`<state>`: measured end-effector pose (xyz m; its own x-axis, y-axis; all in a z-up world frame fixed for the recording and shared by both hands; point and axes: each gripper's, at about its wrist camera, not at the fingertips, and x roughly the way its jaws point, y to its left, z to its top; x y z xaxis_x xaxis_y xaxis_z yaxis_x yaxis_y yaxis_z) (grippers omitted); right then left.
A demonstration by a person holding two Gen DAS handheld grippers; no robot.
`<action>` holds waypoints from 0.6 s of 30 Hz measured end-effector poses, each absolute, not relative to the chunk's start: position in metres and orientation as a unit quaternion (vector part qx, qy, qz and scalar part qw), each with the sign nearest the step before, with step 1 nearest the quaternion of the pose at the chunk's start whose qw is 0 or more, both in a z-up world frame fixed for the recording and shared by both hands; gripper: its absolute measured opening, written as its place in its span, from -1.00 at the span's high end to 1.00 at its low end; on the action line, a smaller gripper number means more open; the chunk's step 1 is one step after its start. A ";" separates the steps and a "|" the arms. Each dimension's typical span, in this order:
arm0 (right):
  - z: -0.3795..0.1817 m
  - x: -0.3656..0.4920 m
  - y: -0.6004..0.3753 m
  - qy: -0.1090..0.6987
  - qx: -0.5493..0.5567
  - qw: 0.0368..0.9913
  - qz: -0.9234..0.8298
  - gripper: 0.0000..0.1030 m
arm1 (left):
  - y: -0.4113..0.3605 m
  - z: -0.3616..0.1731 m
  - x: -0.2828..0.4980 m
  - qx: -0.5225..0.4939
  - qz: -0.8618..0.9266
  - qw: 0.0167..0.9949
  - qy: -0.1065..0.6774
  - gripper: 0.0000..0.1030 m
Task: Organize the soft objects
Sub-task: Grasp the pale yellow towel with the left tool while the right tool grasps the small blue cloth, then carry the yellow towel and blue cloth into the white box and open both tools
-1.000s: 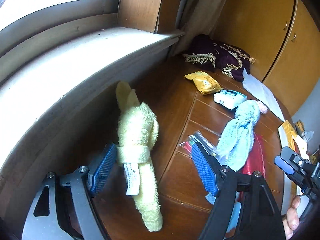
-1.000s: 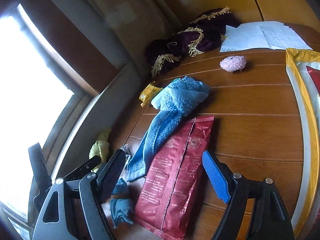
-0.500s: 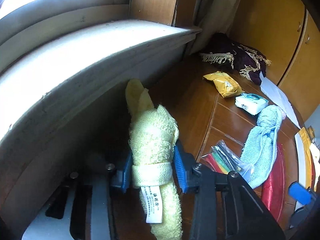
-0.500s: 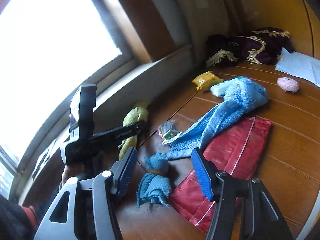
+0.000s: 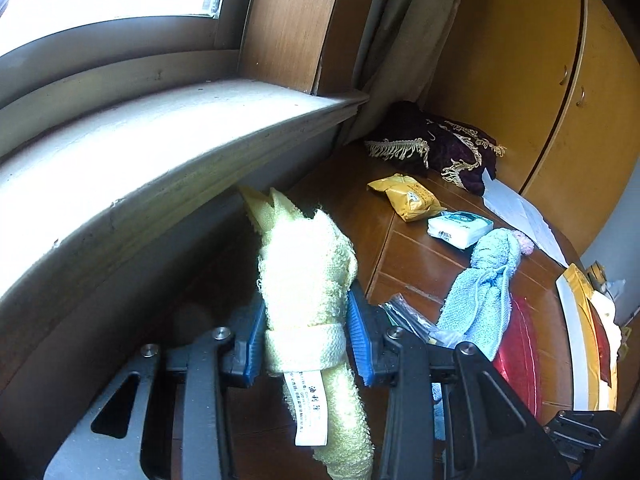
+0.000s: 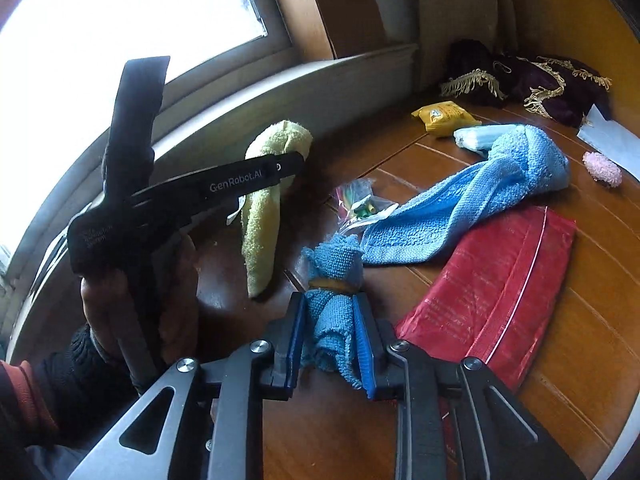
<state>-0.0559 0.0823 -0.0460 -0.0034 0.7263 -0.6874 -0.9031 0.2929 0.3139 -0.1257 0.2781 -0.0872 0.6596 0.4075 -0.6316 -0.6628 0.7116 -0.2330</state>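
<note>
The left wrist view shows the left gripper [image 5: 306, 340] closed on the yellow towel roll [image 5: 306, 280], its blue pads pressing both sides at the roll's own band, where a white printed label [image 5: 310, 408] hangs. Only the right wrist view shows the person's hand [image 6: 136, 304] on that gripper's black handle, and the yellow roll lying along the wooden table [image 6: 580, 320] near the window sill [image 6: 280, 88], its near end resting on the wood.

The right gripper [image 6: 330, 340] is clamped on a small blue cloth bundle [image 6: 334, 280], tied around its middle with a yellowish band, at the near centre of the table. Just beyond it, to the right, lies a longer light blue towel [image 6: 460, 200], loosely rolled, its near part touching a red flat packet [image 6: 492, 288].

A clear plastic bag [image 6: 360, 204] holds small coloured items, green and yellow among them; what they are cannot be told. Farther off lie a yellow packet [image 6: 444, 116], a white wipes pack [image 5: 460, 226], a pink fluffy ball [image 6: 602, 166], white paper [image 5: 520, 212] and a dark purple fringed cloth [image 6: 532, 80] at the far end
</note>
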 end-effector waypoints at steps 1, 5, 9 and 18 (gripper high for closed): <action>-0.043 -0.054 0.078 0.398 -0.099 0.699 0.586 0.54 | 0.277 -0.086 -0.127 -0.228 0.301 0.885 0.274 0.35; -0.026 -0.039 0.052 0.380 -0.039 0.706 0.596 0.56 | 0.274 -0.084 -0.133 -0.235 0.282 0.894 0.258 0.35; -0.018 -0.019 0.018 0.375 0.033 0.711 0.594 0.55 | 0.261 -0.082 -0.134 -0.263 0.240 0.903 0.241 0.35; -0.010 0.029 -0.069 0.374 0.171 0.739 0.534 0.55 | 0.191 -0.053 -0.111 -0.245 0.118 0.935 0.227 0.34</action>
